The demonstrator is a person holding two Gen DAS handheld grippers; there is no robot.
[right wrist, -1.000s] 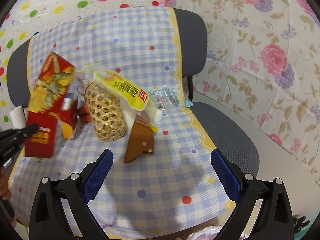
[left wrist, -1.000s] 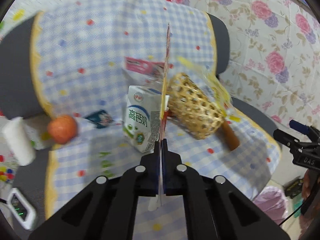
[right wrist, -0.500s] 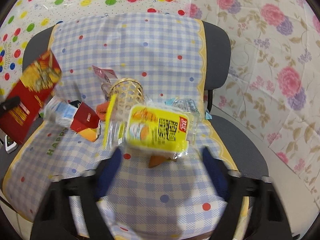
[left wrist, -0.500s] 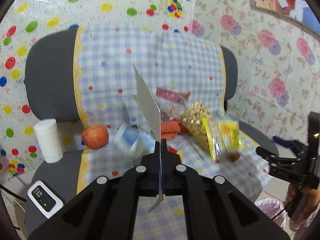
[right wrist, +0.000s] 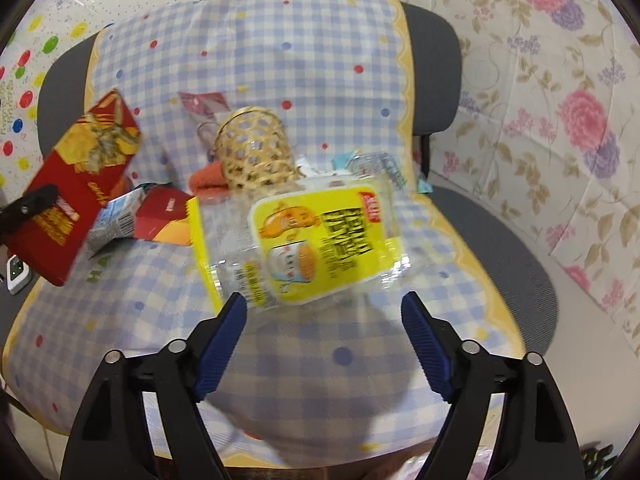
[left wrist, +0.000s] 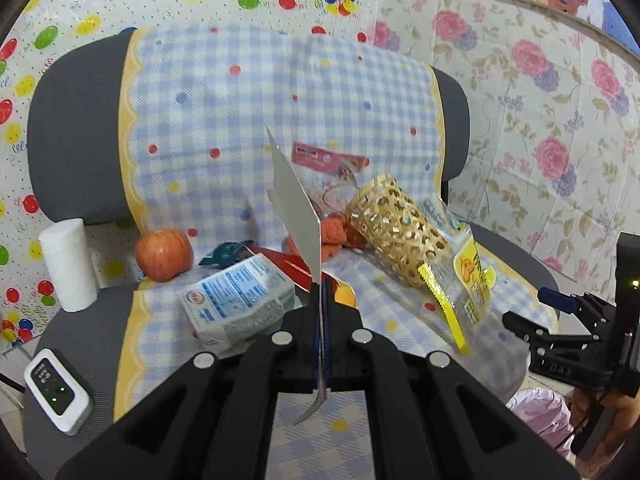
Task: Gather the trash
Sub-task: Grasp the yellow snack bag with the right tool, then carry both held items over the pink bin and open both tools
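Observation:
On a chair draped in a blue checked cloth (right wrist: 304, 60) lies a litter of trash. My left gripper (left wrist: 322, 292) is shut on a flattened red cardboard box (right wrist: 80, 184), which the left wrist view shows edge-on (left wrist: 296, 208). My right gripper (right wrist: 322, 300) is open and its jaws are opening. A clear-and-yellow snack wrapper (right wrist: 320, 236) lies just beyond its blue pads (right wrist: 224, 328), its lower edge at the left one. The left wrist view shows that wrapper (left wrist: 468, 280) with the right gripper (left wrist: 532, 310) beside it.
A tipped milk carton (left wrist: 240, 300), a small red box (right wrist: 160, 216), a wicker basket (left wrist: 396, 228), an orange cloth (left wrist: 334, 232) and a pink wrapper (left wrist: 328, 158) crowd the seat. An apple (left wrist: 164, 254), a white roll (left wrist: 66, 264) and a white device (left wrist: 56, 390) sit left. A pink bag (left wrist: 536, 412) shows below right.
The milk carton has gone from upright to lying on its side. The yellow wrapper has come off the basket toward the right gripper, whose jaws stand narrower. The left gripper has pulled back with the box.

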